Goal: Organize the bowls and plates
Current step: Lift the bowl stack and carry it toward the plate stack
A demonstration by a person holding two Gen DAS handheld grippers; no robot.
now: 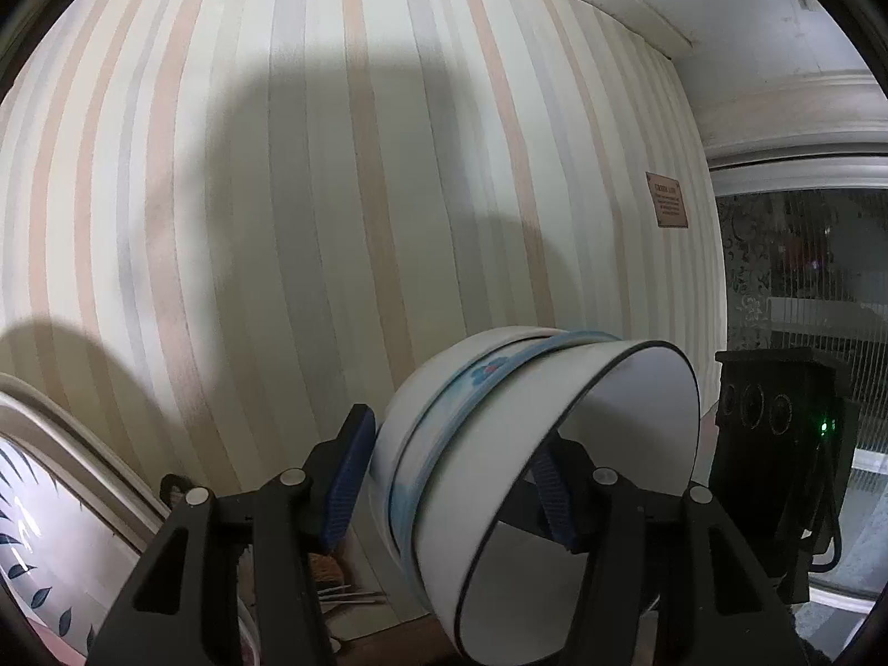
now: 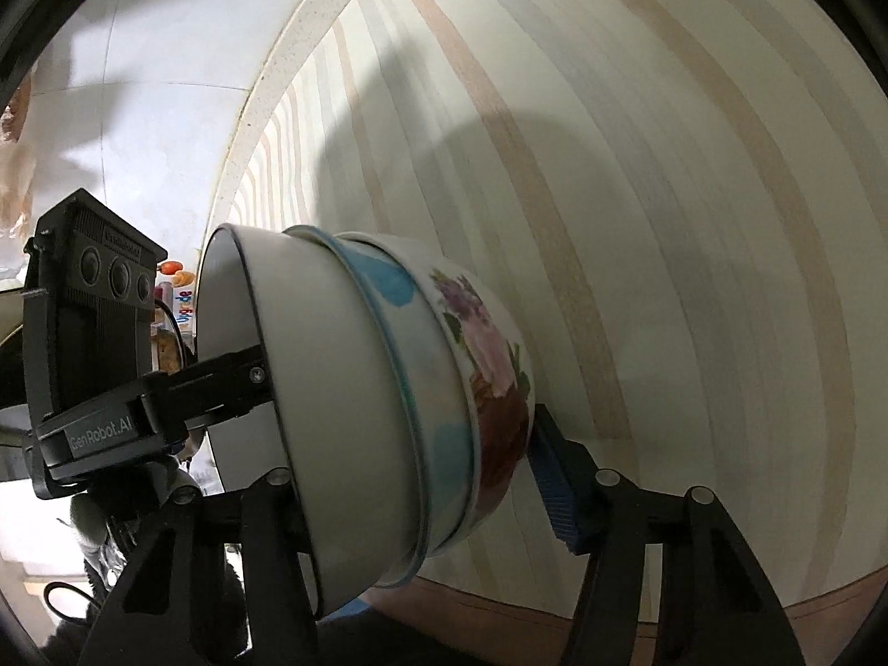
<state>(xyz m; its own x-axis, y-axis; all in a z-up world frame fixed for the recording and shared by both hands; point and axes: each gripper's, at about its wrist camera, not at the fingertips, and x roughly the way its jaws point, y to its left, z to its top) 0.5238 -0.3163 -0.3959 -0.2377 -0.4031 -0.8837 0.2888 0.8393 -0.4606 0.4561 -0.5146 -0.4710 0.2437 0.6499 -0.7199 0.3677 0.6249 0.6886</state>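
Three nested bowls [image 1: 499, 460] are held on their side in the air: a white one with a black rim, a blue-banded one, and a white outer one. In the right wrist view the stack [image 2: 388, 416] shows a flower-painted outer bowl. My left gripper [image 1: 449, 477] is shut on the stack, one blue pad [image 1: 347, 477] outside and one inside. My right gripper [image 2: 422, 477] also clamps the stack; its right pad [image 2: 555, 488] presses the flowered bowl, and its left finger is hidden behind the bowls. The left gripper's body [image 2: 94, 344] reaches into the bowl mouth.
A striped wall [image 1: 333, 194] fills the background close ahead. A patterned plate or tray [image 1: 50, 527] leans at lower left. The right gripper's camera housing [image 1: 777, 444] is at right. A dark wooden surface [image 2: 610, 621] lies below.
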